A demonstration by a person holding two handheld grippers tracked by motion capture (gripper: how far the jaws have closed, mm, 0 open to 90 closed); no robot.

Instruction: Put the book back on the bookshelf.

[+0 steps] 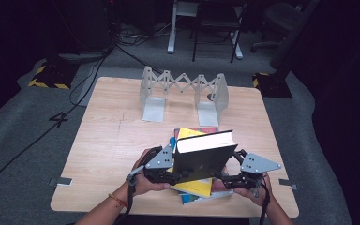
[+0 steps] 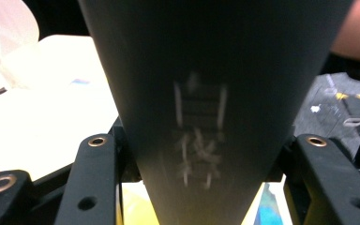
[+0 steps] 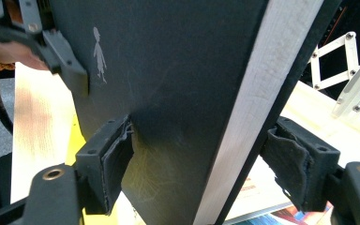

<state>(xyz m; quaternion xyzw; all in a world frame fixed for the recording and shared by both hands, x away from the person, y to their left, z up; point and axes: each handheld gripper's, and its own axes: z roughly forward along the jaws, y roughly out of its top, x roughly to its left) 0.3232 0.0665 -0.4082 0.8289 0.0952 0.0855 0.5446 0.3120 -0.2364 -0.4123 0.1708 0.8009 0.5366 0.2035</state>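
Both hands bring their grippers to a black hardcover book (image 1: 202,157), stood tilted on the stack of books (image 1: 198,187) at the table's (image 1: 112,140) near edge. Left gripper (image 1: 168,174) clamps its spine; right gripper (image 1: 227,177) straddles the page edge, pads (image 3: 117,161) seemingly just touching — not clenched. With one-sided hold, the book could tip or twist — sliding off the stack.
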